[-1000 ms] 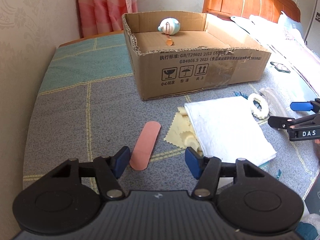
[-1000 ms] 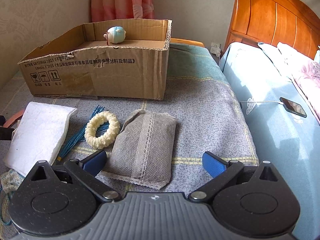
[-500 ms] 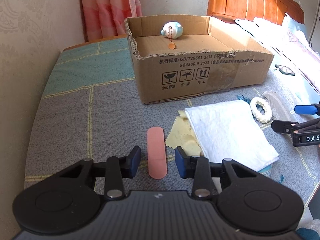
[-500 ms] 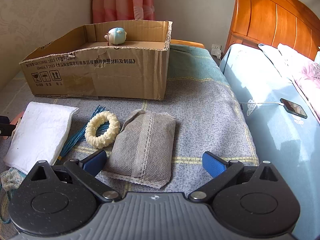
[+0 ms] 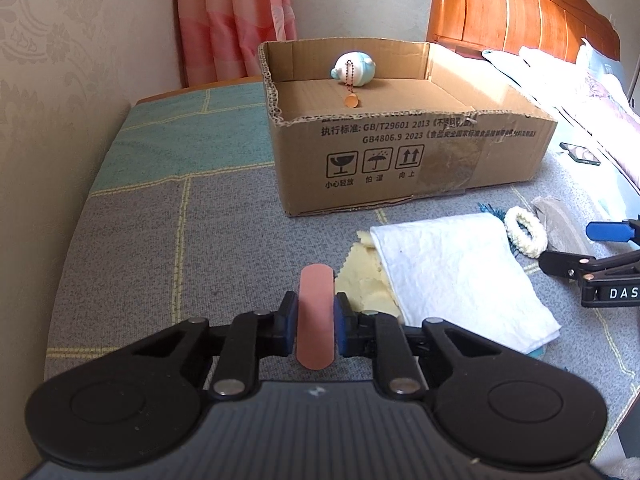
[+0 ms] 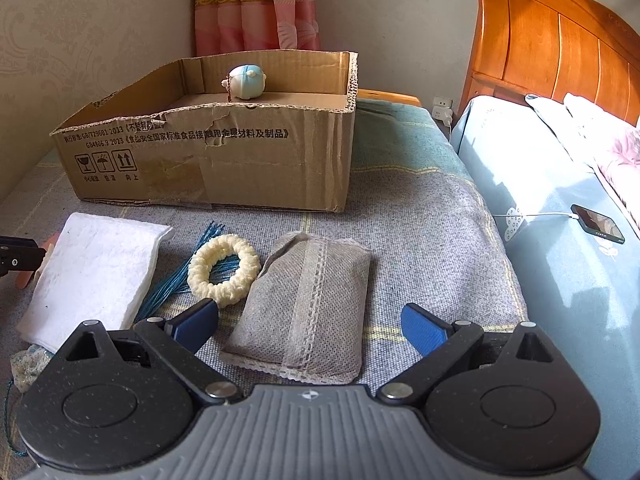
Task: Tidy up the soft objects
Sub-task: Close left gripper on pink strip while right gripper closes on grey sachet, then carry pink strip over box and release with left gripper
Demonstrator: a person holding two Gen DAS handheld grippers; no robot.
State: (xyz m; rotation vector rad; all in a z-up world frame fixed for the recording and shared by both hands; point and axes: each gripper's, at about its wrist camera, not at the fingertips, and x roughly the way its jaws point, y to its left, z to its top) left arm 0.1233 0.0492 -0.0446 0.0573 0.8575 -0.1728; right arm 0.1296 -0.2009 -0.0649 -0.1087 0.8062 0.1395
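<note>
Moved: left fingers (image 5: pixel 314 317) have closed from wide apart onto strip (image 5: pixel 315 312).
Strip: between fingers, on bed; thin, limp; grip mid-length.
Right fingers (image 6: pixel 307 322): wide, closing around pouch (image 6: pixel 306 307); soft, light.

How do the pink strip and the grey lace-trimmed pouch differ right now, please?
The pink strip is narrow, flat and plain with rounded ends; the grey pouch is broad, plump and trimmed with lace. The strip is pinched between the pads of the left gripper; the pouch lies untouched between the wide, slowly closing jaws of the right gripper. Both are soft things still outside the cardboard box.
</note>
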